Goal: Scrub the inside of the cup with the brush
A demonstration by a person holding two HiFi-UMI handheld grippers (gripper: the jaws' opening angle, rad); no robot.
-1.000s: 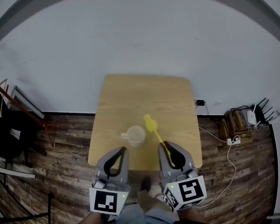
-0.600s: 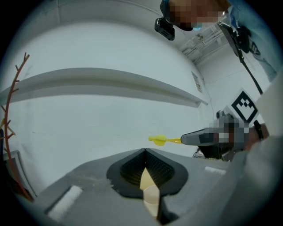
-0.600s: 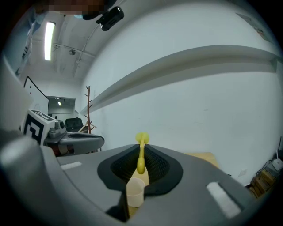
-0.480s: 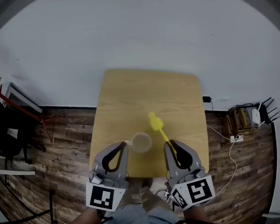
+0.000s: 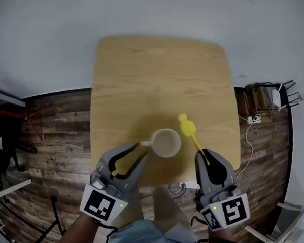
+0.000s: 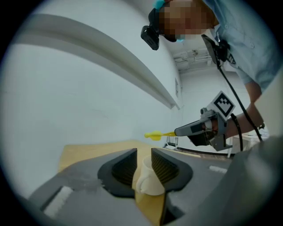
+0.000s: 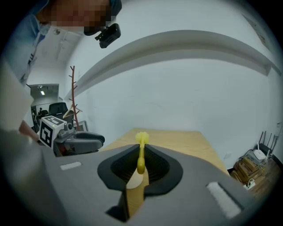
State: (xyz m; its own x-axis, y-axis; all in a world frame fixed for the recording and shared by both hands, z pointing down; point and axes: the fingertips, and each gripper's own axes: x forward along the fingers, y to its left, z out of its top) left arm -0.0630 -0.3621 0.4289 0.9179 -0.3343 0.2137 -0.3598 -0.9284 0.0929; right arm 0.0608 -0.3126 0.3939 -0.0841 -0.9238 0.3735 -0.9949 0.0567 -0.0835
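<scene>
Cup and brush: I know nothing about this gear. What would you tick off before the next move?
1. Brush held: ok. The right gripper is shut on the yellow brush.
2. Cup upright: ok. The cup stands on the table, mouth up.
3. Cup steadied: not ok. The left gripper has its jaws opening; the cup's handle shows between them, not clamped.
4. Brush head inside the cup: not ok. It hangs beside the cup.
5. Cup mouth uncovered: ok. Nothing lies over it.
</scene>
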